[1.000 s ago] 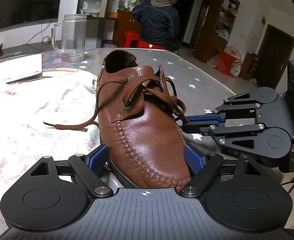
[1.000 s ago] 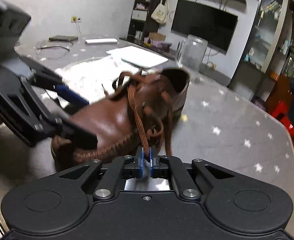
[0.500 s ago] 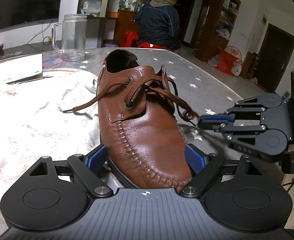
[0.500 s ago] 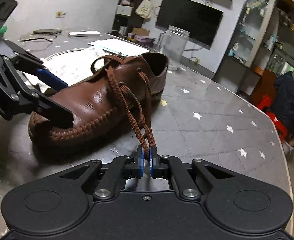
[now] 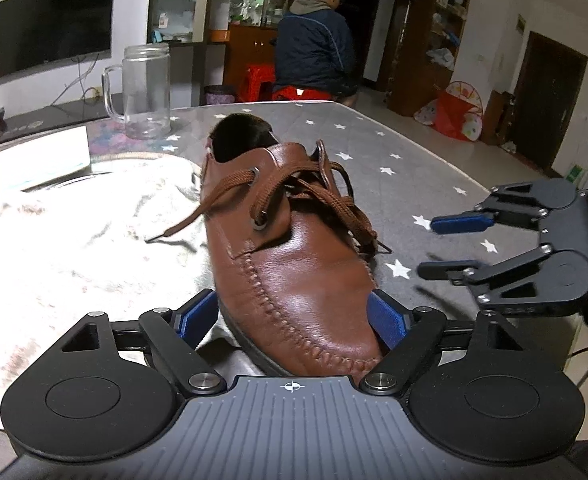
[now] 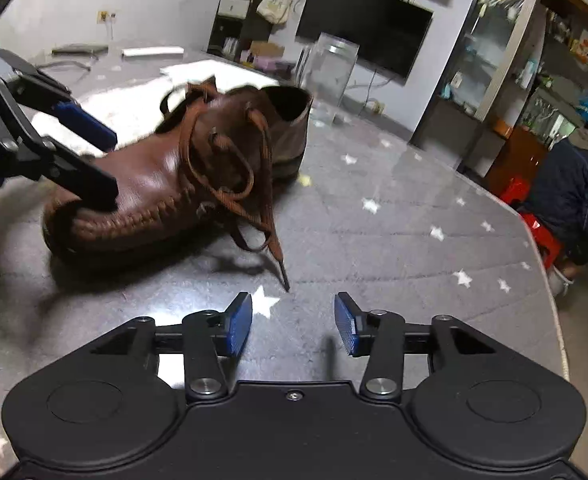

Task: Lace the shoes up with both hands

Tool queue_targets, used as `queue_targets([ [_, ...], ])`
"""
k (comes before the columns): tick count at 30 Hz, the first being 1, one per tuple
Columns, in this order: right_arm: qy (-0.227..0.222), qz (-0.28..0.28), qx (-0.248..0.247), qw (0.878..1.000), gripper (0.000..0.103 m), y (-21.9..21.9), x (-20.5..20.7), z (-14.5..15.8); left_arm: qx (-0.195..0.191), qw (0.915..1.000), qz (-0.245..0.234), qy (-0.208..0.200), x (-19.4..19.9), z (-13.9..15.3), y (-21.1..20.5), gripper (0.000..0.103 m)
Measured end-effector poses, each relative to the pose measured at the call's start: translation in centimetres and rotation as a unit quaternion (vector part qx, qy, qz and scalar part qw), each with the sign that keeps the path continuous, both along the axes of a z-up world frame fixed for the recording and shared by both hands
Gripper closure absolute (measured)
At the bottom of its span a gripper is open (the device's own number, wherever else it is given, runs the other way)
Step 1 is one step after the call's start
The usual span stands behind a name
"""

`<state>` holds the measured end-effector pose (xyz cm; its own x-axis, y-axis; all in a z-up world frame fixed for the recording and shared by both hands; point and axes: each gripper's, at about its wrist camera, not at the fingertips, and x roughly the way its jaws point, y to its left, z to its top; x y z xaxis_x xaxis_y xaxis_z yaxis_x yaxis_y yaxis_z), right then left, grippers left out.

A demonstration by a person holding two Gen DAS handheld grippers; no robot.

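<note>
A brown leather shoe (image 5: 294, 256) lies on the grey starred table, toe toward the left wrist camera; it also shows in the right wrist view (image 6: 182, 176). My left gripper (image 5: 292, 316) is shut on the shoe's toe, its blue pads against both sides. Brown laces cross the eyelets; one end (image 5: 198, 216) lies on the white towel, the other end (image 6: 274, 248) hangs loose onto the table on the right side. My right gripper (image 6: 292, 320) is open and empty, just short of that lace tip; it also shows in the left wrist view (image 5: 446, 244).
A white towel (image 5: 74, 240) lies under and left of the shoe. A glass mug (image 5: 146, 92) and a white book (image 5: 34, 164) stand at the back. The table's edge (image 6: 550, 280) curves on the right. A person (image 5: 314, 56) sits beyond the table.
My right gripper has opened and let go of the lace, which has dropped onto the table beside the shoe. The other lace end was drawn shorter over the towel. My left gripper stays on the toe.
</note>
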<state>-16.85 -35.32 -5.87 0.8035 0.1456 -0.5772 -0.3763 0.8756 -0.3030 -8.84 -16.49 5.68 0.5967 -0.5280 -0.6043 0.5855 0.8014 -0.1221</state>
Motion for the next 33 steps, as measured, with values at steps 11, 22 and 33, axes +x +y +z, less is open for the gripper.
queue_targets([
  [11, -0.035, 0.036, 0.060, 0.997, 0.033, 2.9, -1.2, 2.2, 0.003, 0.9993, -0.014, -0.034, 0.7, 2.7, 0.3, 0.043],
  [22, -0.022, 0.072, 0.113, 0.991, 0.033, 4.8, -1.1, 3.1, 0.036, 0.9943, -0.062, -0.079, 2.3, 5.6, -1.9, 0.077],
  [33, 0.003, 0.091, 0.135, 0.987, 0.033, 6.4, -0.6, 3.2, 0.111, 0.9803, -0.121, -0.111, 2.8, 6.0, -3.6, 0.083],
])
